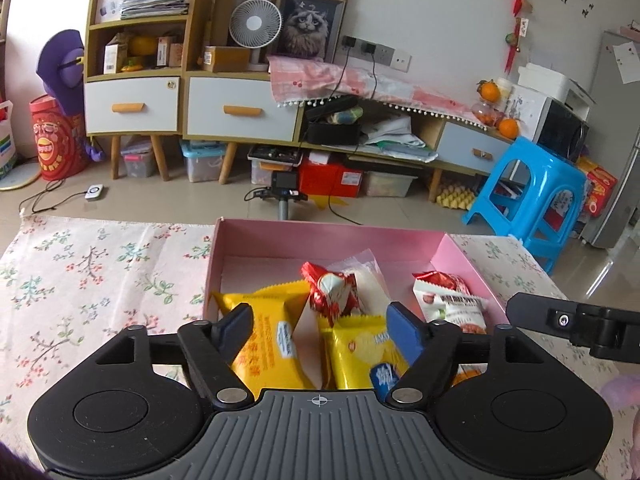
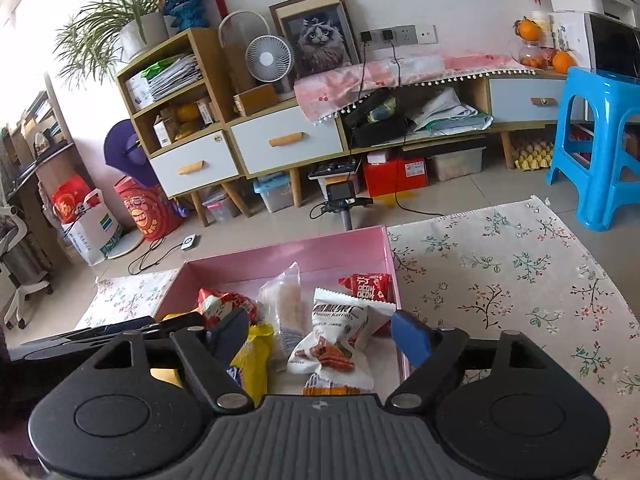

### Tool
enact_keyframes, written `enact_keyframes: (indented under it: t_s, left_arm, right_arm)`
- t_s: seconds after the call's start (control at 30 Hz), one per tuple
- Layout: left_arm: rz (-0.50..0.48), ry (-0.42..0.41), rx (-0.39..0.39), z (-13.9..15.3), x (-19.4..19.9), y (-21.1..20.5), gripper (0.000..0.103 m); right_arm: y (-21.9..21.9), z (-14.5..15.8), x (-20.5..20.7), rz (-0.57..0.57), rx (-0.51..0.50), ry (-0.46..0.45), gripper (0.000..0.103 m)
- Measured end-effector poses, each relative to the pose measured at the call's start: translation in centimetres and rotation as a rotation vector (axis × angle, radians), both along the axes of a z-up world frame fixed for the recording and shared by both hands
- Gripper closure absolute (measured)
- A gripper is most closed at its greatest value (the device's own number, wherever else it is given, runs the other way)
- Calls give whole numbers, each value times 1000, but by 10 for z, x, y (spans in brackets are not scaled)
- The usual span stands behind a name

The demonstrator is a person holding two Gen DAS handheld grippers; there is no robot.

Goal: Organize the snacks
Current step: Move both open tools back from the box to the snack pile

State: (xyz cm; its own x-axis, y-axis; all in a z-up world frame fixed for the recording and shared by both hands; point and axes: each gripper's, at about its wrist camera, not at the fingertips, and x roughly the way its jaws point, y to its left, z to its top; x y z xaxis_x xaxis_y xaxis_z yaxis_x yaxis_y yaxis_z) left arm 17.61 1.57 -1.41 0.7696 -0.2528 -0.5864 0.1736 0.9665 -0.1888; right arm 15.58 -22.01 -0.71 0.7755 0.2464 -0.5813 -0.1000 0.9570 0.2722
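Observation:
A pink box stands on the floral tablecloth and holds several snack packets. In the left wrist view, my left gripper is open above the box's near end. Two yellow packets lie loose under its spread fingers. Behind them are a red-and-white wrapped snack and a clear packet. In the right wrist view, my right gripper is open over the pink box. A white pecan packet lies loose between its fingers. A red packet lies behind it.
The floral tablecloth stretches left of the box and also right of it. Beyond the table edge a camera on a tripod stands on the floor, with a blue stool and low cabinets behind.

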Motion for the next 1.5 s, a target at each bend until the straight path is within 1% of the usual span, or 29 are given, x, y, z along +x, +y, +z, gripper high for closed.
enact_keyframes:
  t_s: [0.2, 0.33, 0.4, 0.5, 0.6, 0.77, 0.97, 1.17, 1.33, 1.5]
  left_arm:
    - [0, 10, -24, 1, -19, 10, 20]
    - [-5, 19, -16, 1, -32, 14, 18]
    - [-6, 18, -12, 2, -39, 17, 13]
    - [-8, 14, -10, 3, -50, 21, 10]
    - [-13, 27, -16, 3, -59, 23, 7]
    - [-10, 55, -16, 2, -72, 25, 5]
    - [-4, 39, -15, -1, -95, 30, 4]
    - [-23, 41, 13, -11, -115, 38, 4]
    - [-19, 57, 39, -22, -127, 48, 4]
    - [-9, 38, 66, -30, -140, 58, 4]
  right_arm:
    - [0, 3, -13, 22, -17, 0, 23]
    - [-2, 6, -22, 32, -27, 3, 20]
    - [-4, 8, -26, 34, -33, 2, 19]
    - [-7, 9, -33, 30, -36, 0, 17]
    - [-10, 9, -38, 24, -40, 4, 15]
    - [-10, 7, -48, 20, -56, 16, 14]
    - [-8, 3, -63, 40, -87, 36, 13]
    - [-5, -4, -82, 67, -125, 28, 12]
    - [1, -12, -96, 94, -176, 16, 11]
    - [7, -18, -106, 117, -193, 10, 11]
